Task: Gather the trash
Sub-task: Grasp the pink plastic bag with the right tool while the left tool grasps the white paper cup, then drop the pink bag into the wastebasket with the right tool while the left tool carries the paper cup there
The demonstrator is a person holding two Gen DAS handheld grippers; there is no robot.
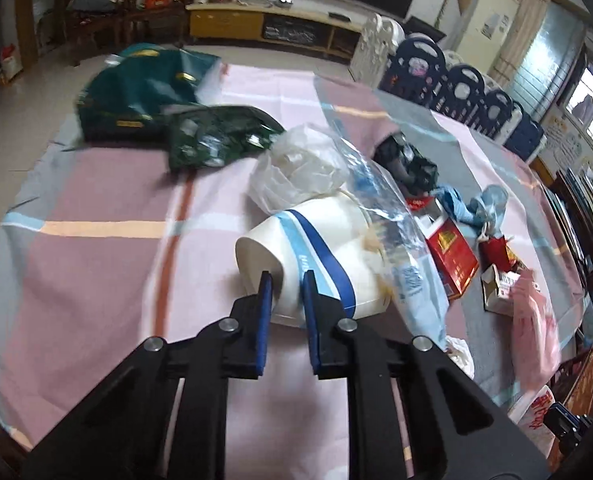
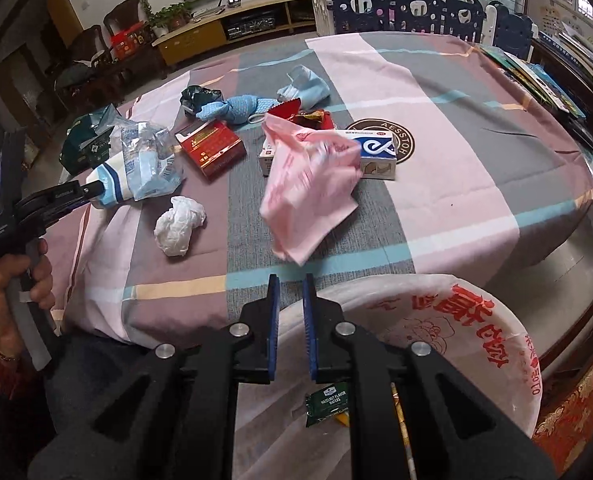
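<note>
A white paper cup with blue bands lies on its side on the striped tablecloth. My left gripper is shut on its rim, with one finger inside the mouth and one outside. In the right wrist view the same cup sits at the left gripper's tip. My right gripper is shut above the edge of a bin lined with a white bag with red print. A pink plastic bag trails from its fingertips across the table, blurred. The bin holds a green wafer wrapper.
The table carries a red box, a crumpled white tissue, a white and blue carton, blue cloths, a clear plastic bag and green bags. A person's hand holds the left gripper.
</note>
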